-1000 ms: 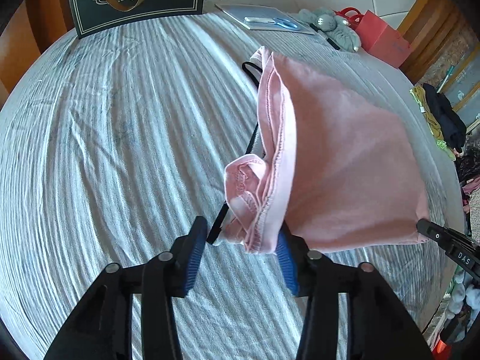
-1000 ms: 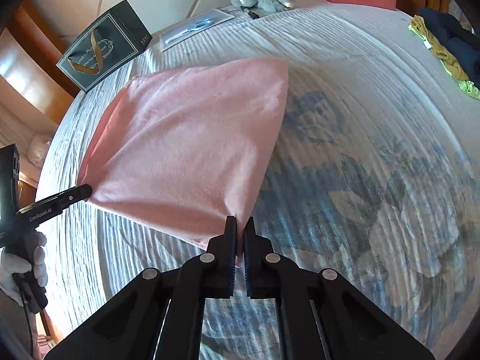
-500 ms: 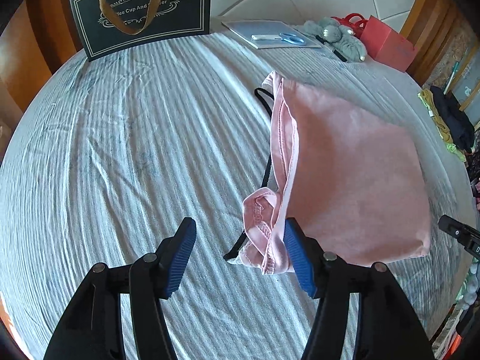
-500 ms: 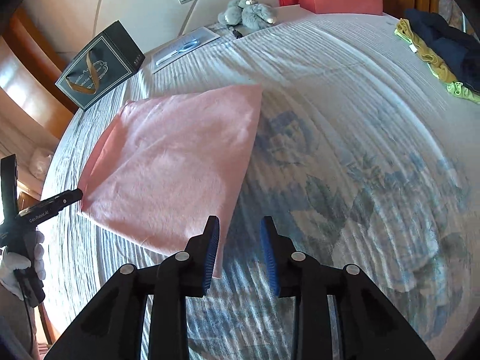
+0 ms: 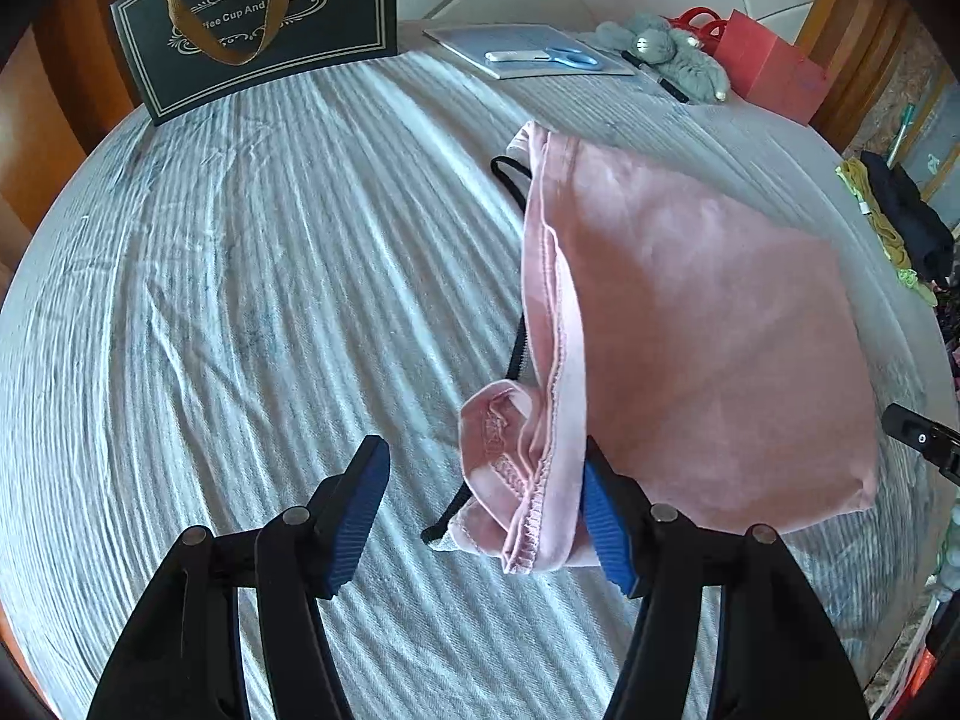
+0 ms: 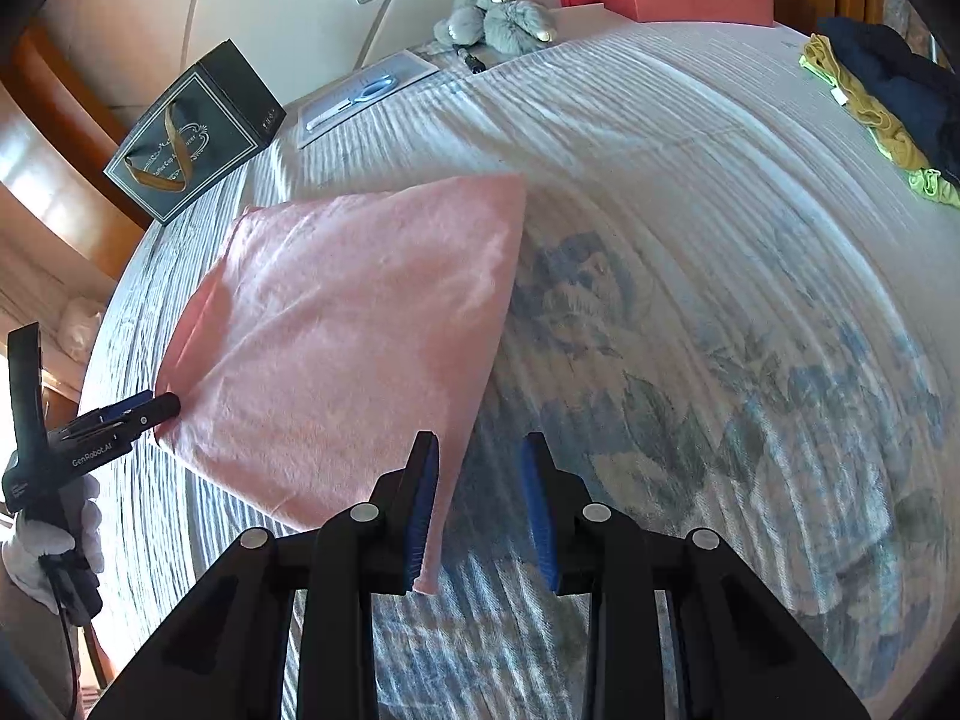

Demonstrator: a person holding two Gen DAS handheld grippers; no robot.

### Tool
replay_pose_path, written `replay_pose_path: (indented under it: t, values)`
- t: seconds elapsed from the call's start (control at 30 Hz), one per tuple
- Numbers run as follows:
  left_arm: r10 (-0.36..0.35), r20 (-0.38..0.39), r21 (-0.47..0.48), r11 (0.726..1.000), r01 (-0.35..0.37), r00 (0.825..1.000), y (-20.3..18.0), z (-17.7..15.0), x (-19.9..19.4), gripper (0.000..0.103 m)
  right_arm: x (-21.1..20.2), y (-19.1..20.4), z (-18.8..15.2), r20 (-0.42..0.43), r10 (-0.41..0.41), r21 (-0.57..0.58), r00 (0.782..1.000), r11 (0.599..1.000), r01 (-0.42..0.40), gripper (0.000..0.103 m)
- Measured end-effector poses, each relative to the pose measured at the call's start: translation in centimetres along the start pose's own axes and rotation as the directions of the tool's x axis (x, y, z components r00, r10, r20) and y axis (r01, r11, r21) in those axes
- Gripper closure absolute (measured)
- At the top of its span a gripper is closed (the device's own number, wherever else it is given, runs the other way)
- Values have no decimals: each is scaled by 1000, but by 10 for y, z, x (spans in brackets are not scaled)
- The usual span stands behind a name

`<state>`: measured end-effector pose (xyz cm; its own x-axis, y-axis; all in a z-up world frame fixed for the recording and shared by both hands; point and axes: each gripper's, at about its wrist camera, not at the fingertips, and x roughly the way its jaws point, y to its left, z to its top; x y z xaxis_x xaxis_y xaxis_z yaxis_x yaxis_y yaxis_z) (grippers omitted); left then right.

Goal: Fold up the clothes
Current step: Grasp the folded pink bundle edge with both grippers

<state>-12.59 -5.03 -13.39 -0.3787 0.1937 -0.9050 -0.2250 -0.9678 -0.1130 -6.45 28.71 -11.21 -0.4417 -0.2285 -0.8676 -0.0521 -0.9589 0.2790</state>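
Note:
A pink garment lies folded flat on the striped bedspread, with a black strap poking out at its hemmed edge. My left gripper is open; the garment's hemmed near corner lies between its blue pads, touching the right one. In the right wrist view the same pink garment lies flat, and my right gripper is open with the garment's near corner resting against its left pad. The left gripper also shows in the right wrist view at the garment's left corner.
A black gift bag stands at the bed's far edge. A notebook with blue scissors, a grey plush toy and a red bag lie beyond. A pile of dark and yellow clothes sits at the right.
Both grippers have opened and let go of the pink garment, which has settled flat on the bed. Both have pulled back a little.

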Motion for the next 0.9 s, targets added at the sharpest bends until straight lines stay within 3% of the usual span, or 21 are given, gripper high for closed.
replay_pose_path:
  t: [0.1, 0.4, 0.53, 0.6, 0.7, 0.77, 0.9]
  values:
    - [-1, 3, 54, 999, 1, 1000, -14, 3, 1, 39, 3, 2, 5, 5, 2, -6, 1000, 1000, -2, 74]
    - [10, -46, 3, 1000, -9, 999, -16, 5, 18, 40, 15, 3, 30, 39, 1, -27, 999, 1000, 0, 74]
    - [15, -57, 9, 1000, -15, 998, -20, 3, 17, 48, 27, -1, 47, 40, -14, -36, 999, 999, 15, 70]
    - [22, -55, 13, 1000, -22, 998, -23, 2, 17, 48, 33, -3, 53, 29, -13, -32, 1000, 999, 14, 63]
    - [18, -56, 6, 1000, -18, 998, -23, 3, 17, 49, 41, -2, 57, 15, -3, -42, 1000, 999, 4, 63]
    - [4, -58, -1, 1000, -4, 998, -25, 4, 17, 67, 46, 2, 57, 17, -19, -71, 1000, 997, 21, 63]
    - [-2, -54, 9, 1000, 3, 999, -29, 6, 19, 68, 56, 11, 59, 14, -24, -117, 1000, 993, 25, 62]
